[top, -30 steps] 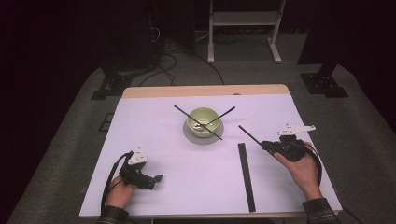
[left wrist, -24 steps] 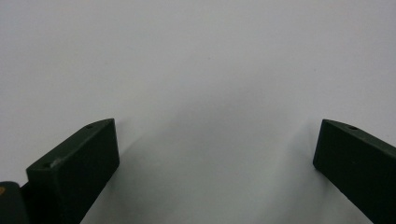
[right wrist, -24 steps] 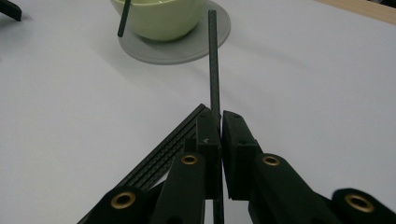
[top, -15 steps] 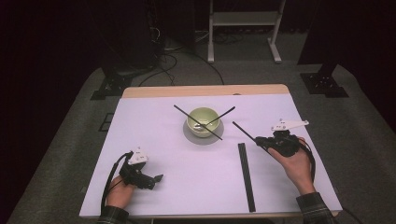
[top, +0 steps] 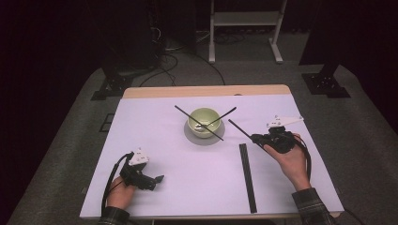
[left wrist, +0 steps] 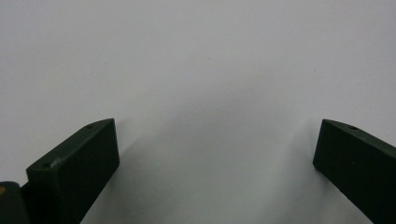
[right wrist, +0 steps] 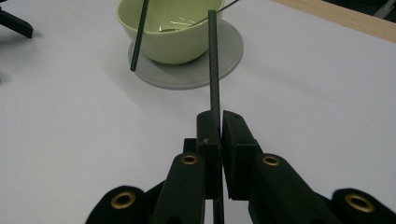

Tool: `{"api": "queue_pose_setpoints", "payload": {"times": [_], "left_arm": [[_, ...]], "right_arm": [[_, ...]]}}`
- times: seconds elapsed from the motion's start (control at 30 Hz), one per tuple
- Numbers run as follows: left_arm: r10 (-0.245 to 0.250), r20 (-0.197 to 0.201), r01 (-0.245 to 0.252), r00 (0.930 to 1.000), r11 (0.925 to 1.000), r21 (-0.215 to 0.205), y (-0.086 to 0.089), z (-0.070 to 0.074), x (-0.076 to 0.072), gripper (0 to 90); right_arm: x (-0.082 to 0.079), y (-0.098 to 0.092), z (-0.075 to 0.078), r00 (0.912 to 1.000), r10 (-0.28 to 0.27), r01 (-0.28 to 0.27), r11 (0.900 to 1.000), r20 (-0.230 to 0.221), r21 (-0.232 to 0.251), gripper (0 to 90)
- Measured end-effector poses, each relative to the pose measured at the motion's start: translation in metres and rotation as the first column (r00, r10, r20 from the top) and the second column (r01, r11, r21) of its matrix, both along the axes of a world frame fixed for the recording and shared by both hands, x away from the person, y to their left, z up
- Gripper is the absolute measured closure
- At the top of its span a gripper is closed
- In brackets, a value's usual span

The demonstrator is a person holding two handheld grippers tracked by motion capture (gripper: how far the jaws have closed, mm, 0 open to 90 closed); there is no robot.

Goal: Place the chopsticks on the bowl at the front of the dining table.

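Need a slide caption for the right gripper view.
Right gripper clamps a thin black rod aimed at the green bowl on its grey saucer.

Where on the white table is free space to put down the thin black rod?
Free: the wide white table left of the green bowl, and between the left gripper and the long black strip. Crowded: around the bowl, where two rods cross.
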State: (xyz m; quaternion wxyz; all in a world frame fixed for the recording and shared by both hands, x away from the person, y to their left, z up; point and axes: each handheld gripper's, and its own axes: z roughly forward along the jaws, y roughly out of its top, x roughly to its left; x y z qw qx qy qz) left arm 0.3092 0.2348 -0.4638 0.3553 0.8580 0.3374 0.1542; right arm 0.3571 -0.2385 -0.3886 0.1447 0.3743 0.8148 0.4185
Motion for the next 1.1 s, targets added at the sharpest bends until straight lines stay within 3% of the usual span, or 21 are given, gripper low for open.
{"api": "queue_pose_setpoints", "payload": {"times": [1.1], "left_arm": [[-0.001, 0.002, 0.001, 1.0000, 1.0000, 0.001, 0.000, 0.000, 0.000, 0.0]], "right_arm": [[0.033, 0.037, 0.011, 0.9999, 0.010, -0.010, 1.000, -0.005, 0.019, 85.6]]}}
